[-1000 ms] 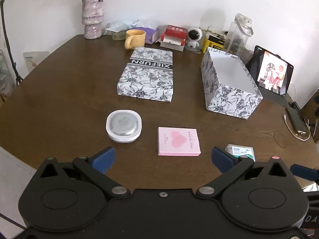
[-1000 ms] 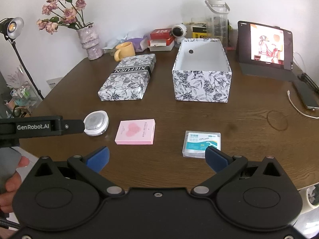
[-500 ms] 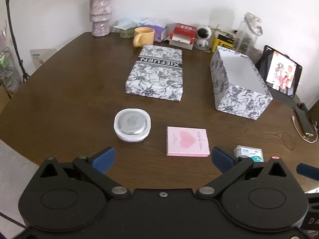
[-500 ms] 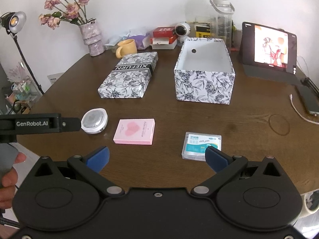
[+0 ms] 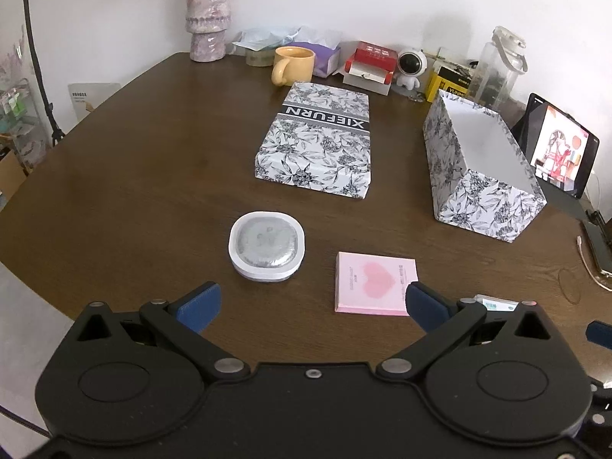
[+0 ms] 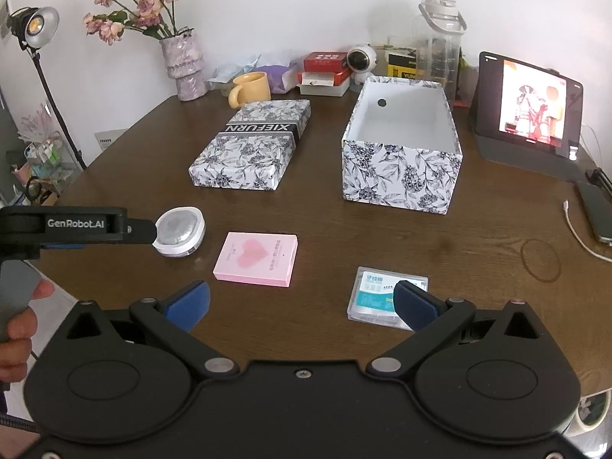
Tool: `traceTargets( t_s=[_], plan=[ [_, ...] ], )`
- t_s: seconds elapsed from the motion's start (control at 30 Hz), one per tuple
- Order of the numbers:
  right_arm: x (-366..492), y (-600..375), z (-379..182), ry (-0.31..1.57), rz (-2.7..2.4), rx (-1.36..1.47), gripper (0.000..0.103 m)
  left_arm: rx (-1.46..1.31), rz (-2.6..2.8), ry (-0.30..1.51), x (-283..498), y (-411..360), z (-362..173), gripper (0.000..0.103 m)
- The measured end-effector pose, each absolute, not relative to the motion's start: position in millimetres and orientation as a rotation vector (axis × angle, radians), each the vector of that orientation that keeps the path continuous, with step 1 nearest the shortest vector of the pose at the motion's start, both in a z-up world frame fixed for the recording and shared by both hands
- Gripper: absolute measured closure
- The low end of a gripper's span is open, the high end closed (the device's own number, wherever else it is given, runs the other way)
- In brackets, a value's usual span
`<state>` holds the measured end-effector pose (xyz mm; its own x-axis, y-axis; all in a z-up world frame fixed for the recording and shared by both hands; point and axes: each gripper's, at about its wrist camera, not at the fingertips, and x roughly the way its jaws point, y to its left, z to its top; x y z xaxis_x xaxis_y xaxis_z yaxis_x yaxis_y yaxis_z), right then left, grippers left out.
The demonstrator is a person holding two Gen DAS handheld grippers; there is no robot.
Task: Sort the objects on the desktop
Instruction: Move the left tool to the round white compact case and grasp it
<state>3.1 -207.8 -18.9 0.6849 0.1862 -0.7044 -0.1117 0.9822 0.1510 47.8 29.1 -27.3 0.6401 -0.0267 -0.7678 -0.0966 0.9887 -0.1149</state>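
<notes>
A white rounded case with a grey top (image 5: 267, 245) (image 6: 179, 231), a pink booklet with a heart (image 5: 375, 282) (image 6: 257, 258) and a clear packet with a teal label (image 6: 384, 297) (image 5: 496, 303) lie on the brown table. An open floral box (image 5: 482, 170) (image 6: 401, 152) and its lid marked XIEFURN (image 5: 320, 145) (image 6: 253, 144) stand farther back. My left gripper (image 5: 311, 304) is open and empty, just short of the case and the booklet. My right gripper (image 6: 300, 303) is open and empty, its right finger over the packet's near corner.
A yellow mug (image 5: 292, 65), a vase (image 5: 206, 19), red boxes (image 5: 369, 65), a small white robot figure (image 5: 411, 67) and a water jug (image 5: 497, 65) line the back edge. A lit tablet (image 6: 529, 109) and a phone with a cable (image 6: 596, 212) are at the right.
The left gripper has moved forward and left, so the case and booklet sit closer to its fingers. The right gripper has edged forward over the packet. Both stay open.
</notes>
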Motion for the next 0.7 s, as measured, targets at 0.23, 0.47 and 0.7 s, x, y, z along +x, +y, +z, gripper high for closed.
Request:
traceTargets(
  t_s=[0.23, 0.47, 0.7],
  plan=[
    [15, -208, -21, 0.827, 0.172, 0.076, 0.000, -0.142, 0.073, 0.891, 61, 33, -35, 0.000],
    [27, -208, -24, 0.858, 0.176, 0.061, 0.000, -0.112, 0.100, 0.929, 78, 39, -44, 0.000],
    [39, -205, -29, 0.889, 0.149, 0.042, 0.000, -0.101, 0.149, 0.974, 123, 52, -66, 0.000]
  ],
)
